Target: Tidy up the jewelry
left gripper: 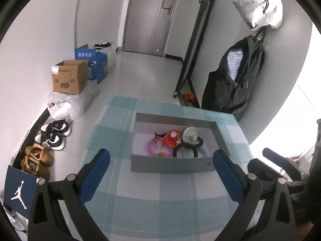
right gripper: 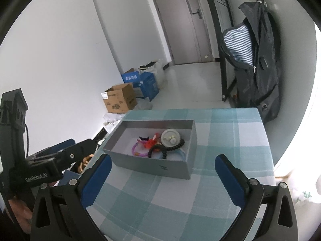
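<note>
Both the left gripper (left gripper: 161,160) and right gripper (right gripper: 163,166) hover with jaws wide and empty over the bench (left gripper: 160,196), near its front edge, facing the box (left gripper: 172,165) of jewelry (left gripper: 177,143).

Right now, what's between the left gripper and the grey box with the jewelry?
Only bare checked tablecloth. In the left wrist view, the open left gripper hangs just short of the grey box, with nothing lying between them.

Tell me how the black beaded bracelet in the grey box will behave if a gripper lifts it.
The black beaded bracelet probably sags and dangles, being strung beads. It looks light. It lies tangled among other pieces in the grey box, so it may drag neighbours along.
</note>
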The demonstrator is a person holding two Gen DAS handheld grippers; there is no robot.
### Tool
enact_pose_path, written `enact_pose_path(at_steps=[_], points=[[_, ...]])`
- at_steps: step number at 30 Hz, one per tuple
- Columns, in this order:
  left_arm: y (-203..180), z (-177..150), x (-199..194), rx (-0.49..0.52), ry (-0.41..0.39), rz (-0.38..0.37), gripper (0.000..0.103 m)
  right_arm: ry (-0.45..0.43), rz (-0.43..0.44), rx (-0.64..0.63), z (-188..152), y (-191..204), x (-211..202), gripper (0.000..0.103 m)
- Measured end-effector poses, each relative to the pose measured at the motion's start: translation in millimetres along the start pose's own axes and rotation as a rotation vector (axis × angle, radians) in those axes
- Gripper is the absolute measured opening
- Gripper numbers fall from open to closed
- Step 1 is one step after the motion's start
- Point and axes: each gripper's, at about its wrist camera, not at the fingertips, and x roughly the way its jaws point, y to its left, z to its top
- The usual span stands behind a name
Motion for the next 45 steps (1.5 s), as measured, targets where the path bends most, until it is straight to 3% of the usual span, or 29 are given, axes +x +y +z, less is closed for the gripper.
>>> enact_pose_path(at_steps=[6, 18, 24, 45], points=[[0.1, -1.4, -4.4, 0.010, -0.030, 0.025, 0.100, -0.005, -0.007, 0.010, 1.2, -3.4, 1.3, 0.103], [-2.0, -3.3, -2.0, 0.016, -0.020, 0.026, 0.100, 0.008, 0.004, 0.013, -0.9, -4.1, 4.4, 0.103], [-1.8, -2.6, 0.3, 0.013, 0.002, -0.008, 0.100, 0.018, 0.008, 0.025, -2.7, -7.1, 6.5, 0.103], [-6.4, 0.6, -0.5, 0.015, -0.012, 0.018, 0.100, 0.022, 0.012, 0.031, -4.3, -7.9, 9.3, 0.103]])
